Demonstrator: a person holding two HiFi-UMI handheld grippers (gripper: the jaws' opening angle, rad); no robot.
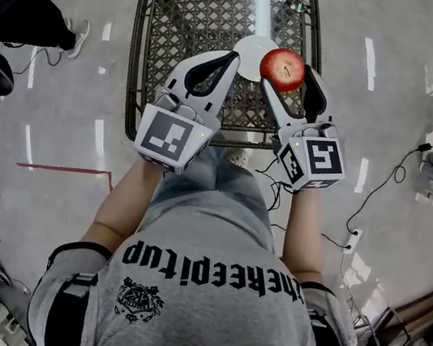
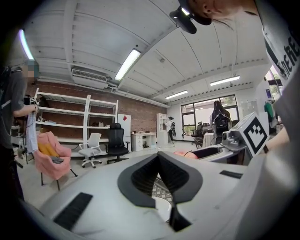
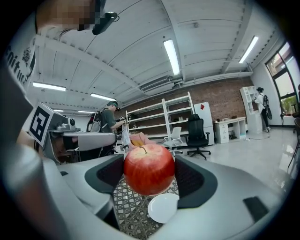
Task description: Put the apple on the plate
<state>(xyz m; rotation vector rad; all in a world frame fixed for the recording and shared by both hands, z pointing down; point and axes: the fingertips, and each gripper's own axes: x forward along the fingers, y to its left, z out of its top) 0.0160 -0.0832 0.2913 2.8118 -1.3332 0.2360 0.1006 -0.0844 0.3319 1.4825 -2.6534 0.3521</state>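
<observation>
Right gripper view: right tongs (image 3: 149, 175) clamp the apple (image 3: 148, 168) in the air, just over the white plate (image 3: 163, 208) on the mesh tabletop (image 3: 127, 206). Left tongs (image 2: 159, 157) closed, empty. Best: lower over plate centre, release only once the apple rests, or it may roll.

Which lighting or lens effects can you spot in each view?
Head view: ceiling-light glare streaks the glossy floor. Left gripper view: fisheye bends the ceiling beams, and the corners are vignetted black. Right gripper view: the apple is in sharp focus, with the same barrel distortion.
</observation>
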